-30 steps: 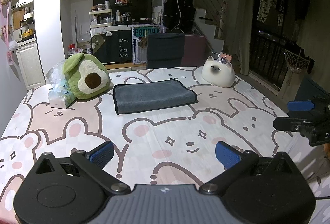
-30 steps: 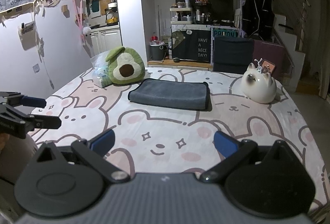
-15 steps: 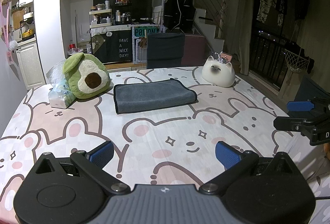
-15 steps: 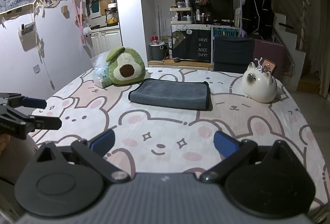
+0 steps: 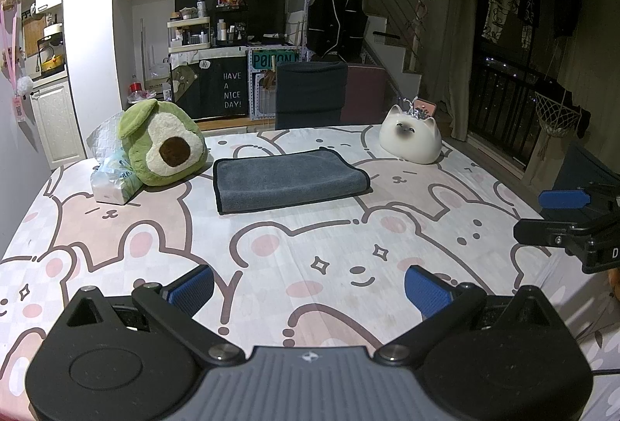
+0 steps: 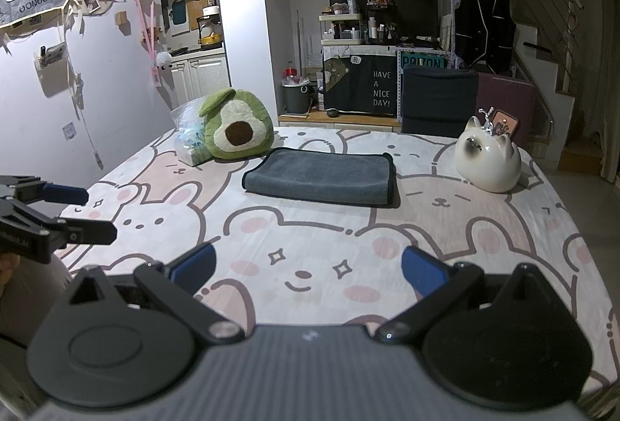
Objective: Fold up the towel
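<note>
Towel (image 5: 288, 179) is lying flat on the counter (image 5: 310, 250), toward the far edge, roughly mid-width, already looking folded into a neat rectangle with a rolled fold along its right side and a dark hemmed edge along the near and left sides. Avocado plush (image 5: 162, 144) is sitting just beside its far-left corner, tissue pack (image 5: 112, 181) left of that; cat figurine (image 5: 410, 138) is sitting apart near the far-right corner of the counter.

Left tool (image 5: 310, 289) is hanging over the near edge with fingers spread wide, holding nothing. Right tool (image 6: 306, 274) is doing the same further right along the near edge, also spread and empty; each is showing side-on in the other's view. Both are well apart from the towel.

Handling guess: towel is looking soft, thick microfibre, light, limp, so it is likely sagging and unfolding if lifted by one point. Not fragile, not slippery against rubbery pads, but layers may be sliding on each other. Best hold probably at the two near corners, pinching all layers through the hem, one tool per corner. The patterned cloth on the counter is looking thin, so a low pinch is risking catching it too. Plush being so close is leaving little room at the left corner.
</note>
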A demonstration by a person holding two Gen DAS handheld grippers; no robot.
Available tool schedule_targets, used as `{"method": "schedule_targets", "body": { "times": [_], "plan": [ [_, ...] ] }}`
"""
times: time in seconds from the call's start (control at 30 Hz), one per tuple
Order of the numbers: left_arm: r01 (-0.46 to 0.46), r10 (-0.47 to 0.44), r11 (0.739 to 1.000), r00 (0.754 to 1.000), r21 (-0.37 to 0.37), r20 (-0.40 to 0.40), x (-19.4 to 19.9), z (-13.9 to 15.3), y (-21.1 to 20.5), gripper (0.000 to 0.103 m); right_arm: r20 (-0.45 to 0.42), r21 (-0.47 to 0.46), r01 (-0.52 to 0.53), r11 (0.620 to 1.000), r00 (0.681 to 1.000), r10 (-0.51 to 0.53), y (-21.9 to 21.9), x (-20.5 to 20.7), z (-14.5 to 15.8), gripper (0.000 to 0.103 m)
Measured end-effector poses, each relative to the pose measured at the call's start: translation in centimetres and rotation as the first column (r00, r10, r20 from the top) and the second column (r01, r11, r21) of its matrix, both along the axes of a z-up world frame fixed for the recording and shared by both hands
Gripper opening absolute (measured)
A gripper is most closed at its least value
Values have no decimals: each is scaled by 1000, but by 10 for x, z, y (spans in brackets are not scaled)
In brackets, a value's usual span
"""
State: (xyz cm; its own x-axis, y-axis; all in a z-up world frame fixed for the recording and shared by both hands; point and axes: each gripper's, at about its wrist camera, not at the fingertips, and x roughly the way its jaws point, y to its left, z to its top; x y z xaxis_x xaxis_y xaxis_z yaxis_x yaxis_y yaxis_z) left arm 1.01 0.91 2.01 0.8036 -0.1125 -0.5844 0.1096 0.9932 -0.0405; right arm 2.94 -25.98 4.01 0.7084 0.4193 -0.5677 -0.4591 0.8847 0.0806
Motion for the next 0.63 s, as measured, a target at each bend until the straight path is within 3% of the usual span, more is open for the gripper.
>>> {"method": "schedule_targets", "body": {
  "times": [0.63],
  "plan": [
    [-4, 4, 1000, 1000, 0, -2, 0, -1, 0, 103, -2, 3, 0, 1000, 1000, 0, 1, 0, 0, 103]
  ]
}}
